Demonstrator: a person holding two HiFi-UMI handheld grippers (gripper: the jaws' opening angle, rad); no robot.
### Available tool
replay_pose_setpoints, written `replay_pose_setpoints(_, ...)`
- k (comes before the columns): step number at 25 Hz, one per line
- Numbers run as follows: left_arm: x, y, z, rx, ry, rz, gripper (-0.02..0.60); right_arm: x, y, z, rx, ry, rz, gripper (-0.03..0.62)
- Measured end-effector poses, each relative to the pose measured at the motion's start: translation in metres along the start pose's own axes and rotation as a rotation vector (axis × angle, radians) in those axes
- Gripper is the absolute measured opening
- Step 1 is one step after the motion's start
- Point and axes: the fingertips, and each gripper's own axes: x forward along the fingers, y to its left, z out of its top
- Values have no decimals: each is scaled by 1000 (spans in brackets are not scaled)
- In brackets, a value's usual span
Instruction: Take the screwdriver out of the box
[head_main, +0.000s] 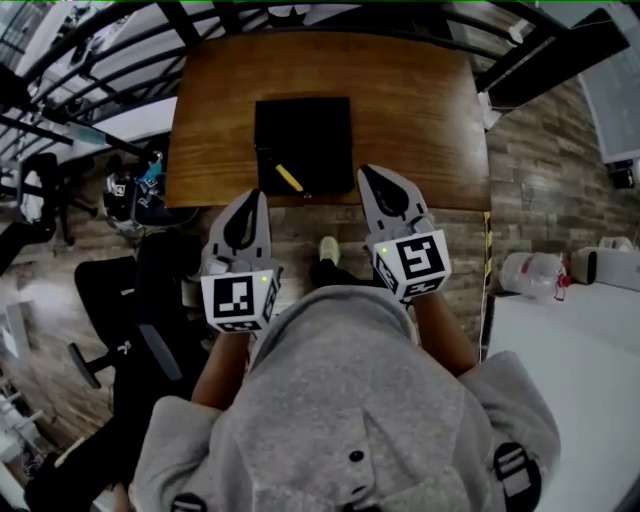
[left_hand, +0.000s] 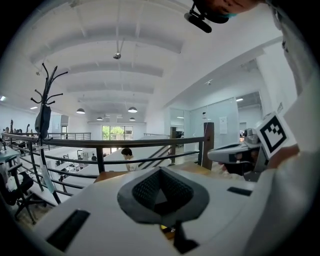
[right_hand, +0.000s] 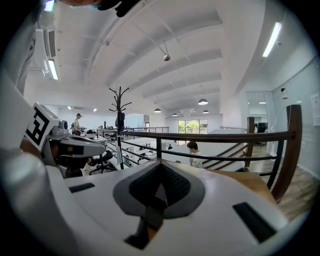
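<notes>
Off to the left a black office chair (head_main: 118, 300) stands on the wood-look floor, beside the person in a grey hooded top who holds both tools out in front. The left gripper (head_main: 261, 196) comes next, its marker cube nearest the person and its tip reaching the near edge of the brown wooden table (head_main: 420, 110). In the left gripper view its dark ribbed fingers (left_hand: 144, 190) are pressed together at the tips with nothing between them, only a small triangular gap showing behind the point where they meet. Just right of that tip sits the black box (head_main: 300, 120), square to the table and close to its near edge. The screwdriver (head_main: 289, 178), with its yellow handle, lies slantwise in the near part of the box, untouched by either tool. Further right, the right gripper (head_main: 366, 173) reaches over the table's near edge just beside the box's right side, a little further forward than the left one. In the right gripper view its fingers (right_hand: 145, 184) are likewise closed tip to tip and empty. Beyond the table a black railing (right_hand: 210, 136) runs across, with an open office floor behind it. At the far right, well apart from the table, a clear bottle (head_main: 530, 272) lies by a white surface.
</notes>
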Motion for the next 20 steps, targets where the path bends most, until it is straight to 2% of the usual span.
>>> replay_pose_setpoints(10,56,-11,1,33,53,29,11,34,-54,-2,48,-4,35,11)
replay_pose_setpoints(20,65,-4,3,47,55,63,11,50,-53,0,38,-12,85,11)
